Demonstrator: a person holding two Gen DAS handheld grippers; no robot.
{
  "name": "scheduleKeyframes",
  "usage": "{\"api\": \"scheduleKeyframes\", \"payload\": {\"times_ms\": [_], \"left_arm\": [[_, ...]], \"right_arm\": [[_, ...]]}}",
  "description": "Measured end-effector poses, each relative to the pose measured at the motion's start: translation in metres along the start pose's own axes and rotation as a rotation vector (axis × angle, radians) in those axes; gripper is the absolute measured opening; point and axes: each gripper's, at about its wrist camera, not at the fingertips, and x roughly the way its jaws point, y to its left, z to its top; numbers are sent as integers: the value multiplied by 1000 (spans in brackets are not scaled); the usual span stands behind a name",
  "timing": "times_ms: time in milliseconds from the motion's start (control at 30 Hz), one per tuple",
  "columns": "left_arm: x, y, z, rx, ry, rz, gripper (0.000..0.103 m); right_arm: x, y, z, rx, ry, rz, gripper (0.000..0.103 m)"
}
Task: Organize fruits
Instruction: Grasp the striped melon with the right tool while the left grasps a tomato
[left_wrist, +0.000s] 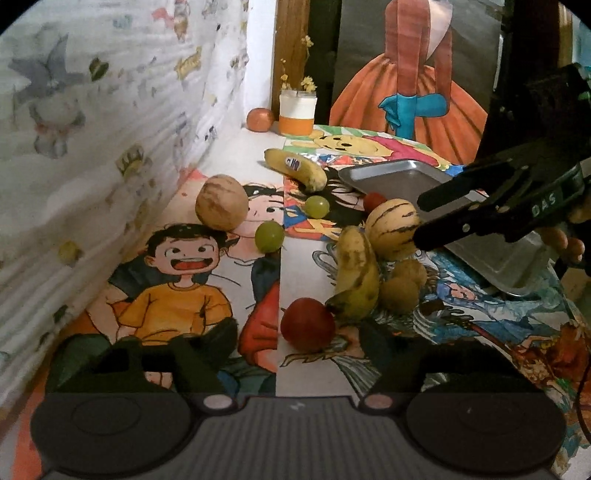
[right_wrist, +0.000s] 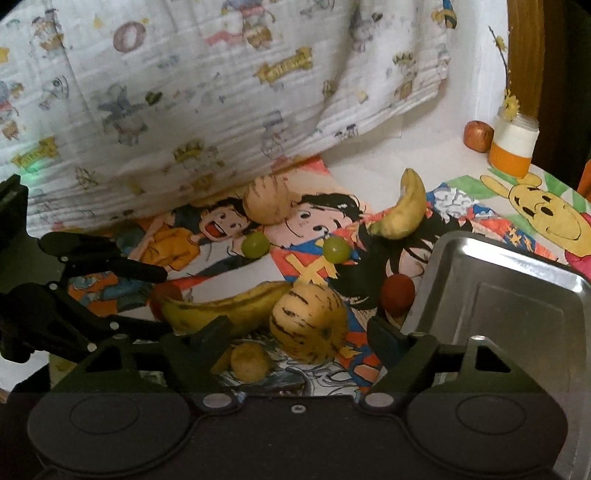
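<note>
Both jaws part open, empty; right gripper (right_wrist: 295, 334) should straddle the melon (right_wrist: 308, 323), clear of banana (right_wrist: 221, 308), squeeze gently; left gripper (left_wrist: 291, 347) idles over the plum (left_wrist: 308, 325).

A speckled banana (left_wrist: 355, 275) is seen lying against a striped yellow melon (left_wrist: 393, 229), with two small brown fruits (left_wrist: 400, 291) just beside them and a red plum (left_wrist: 307, 324) in front. A second melon (left_wrist: 221, 202) is set apart near the cloth. Two green grapes (left_wrist: 269, 236) are found between, a stickered banana (left_wrist: 295, 169) beyond, near the steel tray (left_wrist: 388, 177).
</note>
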Motion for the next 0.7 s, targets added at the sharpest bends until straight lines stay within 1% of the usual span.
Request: {"api": "scheduleKeyframes", "payload": {"times_ms": [67,233,367,433,533,600,700], "left_arm": [[1,0,0,7,-5,3,69],[2,-4,0,26,-10,11,57],[4,-6,0,37,-11,14,49],[4,-7,0,40,-14,13,43],[5,-10,0,48,-16,21,41],[5,-10,-1,51,-18,34,36],[5,-8,0,32,-20,36,36]], "right_arm": [[5,-1,0,-2,8,-1,77],[14,-3,0,2,14,0,66],[18,-3,0,1,14,-2,62],[19,-4,-1,1,11,-5,60],[21,-6,-1,10,7,-6,56],[23,-7,-1,14,7,-5,56],[26,-8,0,21,6,-3,55]]}}
